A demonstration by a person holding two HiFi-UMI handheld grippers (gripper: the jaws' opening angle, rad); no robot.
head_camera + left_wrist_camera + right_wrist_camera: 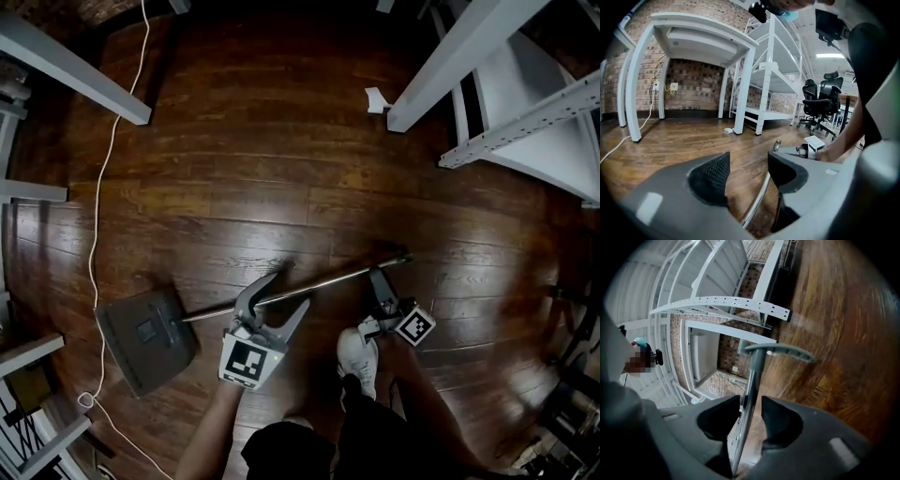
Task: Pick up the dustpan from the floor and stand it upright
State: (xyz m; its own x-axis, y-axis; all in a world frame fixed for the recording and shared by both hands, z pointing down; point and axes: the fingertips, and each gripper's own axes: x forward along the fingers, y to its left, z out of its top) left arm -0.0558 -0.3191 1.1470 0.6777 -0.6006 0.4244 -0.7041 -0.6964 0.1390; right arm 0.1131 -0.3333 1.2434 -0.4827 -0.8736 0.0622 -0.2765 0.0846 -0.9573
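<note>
Dark wooden floorboards (281,141) fill the head view, with white metal shelving frames (487,103) at the edges and a white cable (103,187) trailing far to the left of the person's white shoe (357,359). We see the dustpan (145,337) lying on the floor just ahead of that shoe. Its grey pan is well to the shoe's left. Its long metal handle (328,281) runs up and to the right and ends in a grey grip (405,255) ahead of the shoe and slightly to its right. So the long axis lies nearly flat along the boards, pan end to the left and grip end to the right. The left gripper (289,291), ahead and left of the shoe, has its jaws spread wide over the middle of the handle. In its own view the pole passes between them, nearer one jaw, and nothing is clamped. The right gripper (378,281), directly ahead of the shoe, has its jaws drawn in close on both sides of the pole near the grip and seems to hold it. We judge the task is only starting. Both grippers are in place on the handle, but the dustpan does not look raised and still has to be stood upright.
</note>
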